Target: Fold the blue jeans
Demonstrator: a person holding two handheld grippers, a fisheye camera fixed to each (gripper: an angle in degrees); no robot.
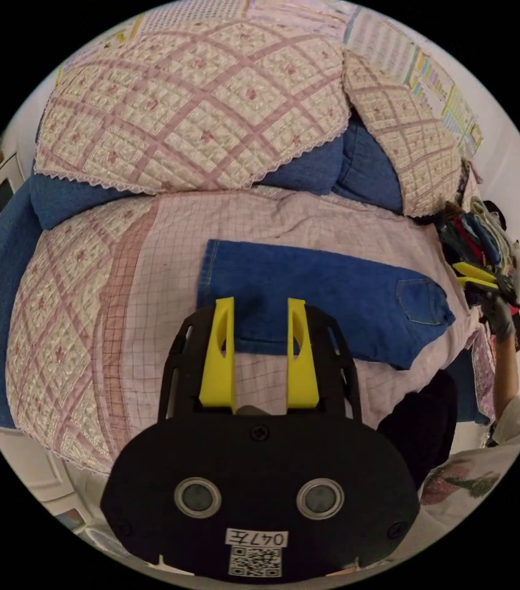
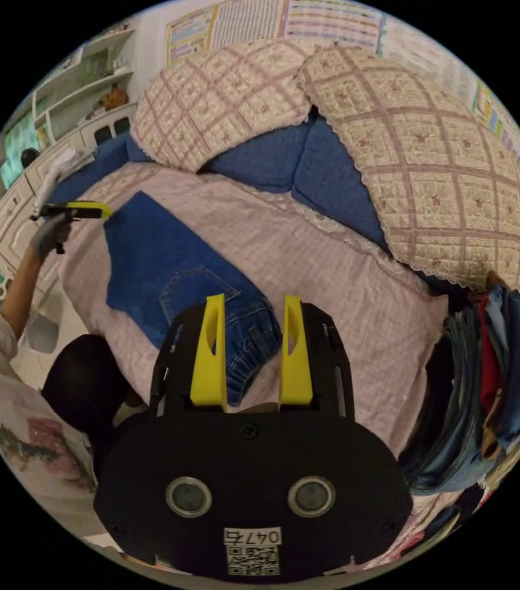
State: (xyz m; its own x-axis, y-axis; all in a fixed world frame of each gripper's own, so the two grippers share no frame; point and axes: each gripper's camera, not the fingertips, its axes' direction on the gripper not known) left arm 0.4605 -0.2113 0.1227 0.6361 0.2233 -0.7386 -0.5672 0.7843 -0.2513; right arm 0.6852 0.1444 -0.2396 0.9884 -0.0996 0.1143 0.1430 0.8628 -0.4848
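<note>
The blue jeans (image 1: 327,301) lie flat on the pink checked cover (image 1: 168,246) of a sofa seat, folded lengthwise into one long strip, with a back pocket (image 1: 418,299) facing up. My left gripper (image 1: 260,307) hangs open just above the strip's leg end, its yellow jaws apart and holding nothing. In the right gripper view the jeans (image 2: 161,258) run away from the camera, and my right gripper (image 2: 251,304) stands open over the gathered waist end. A gloved hand holds the left gripper (image 2: 85,211) beyond the far end of the jeans. The right gripper (image 1: 475,276) appears past the pocket end.
Two quilted cushions (image 1: 192,104) (image 2: 438,172) lean on the blue sofa back (image 2: 327,172). A pile of folded clothes (image 2: 493,381) rests at the seat's end. White cabinets (image 2: 2,227) stand beyond the sofa's other end. The person's dark knee (image 1: 420,424) presses at the seat's front edge.
</note>
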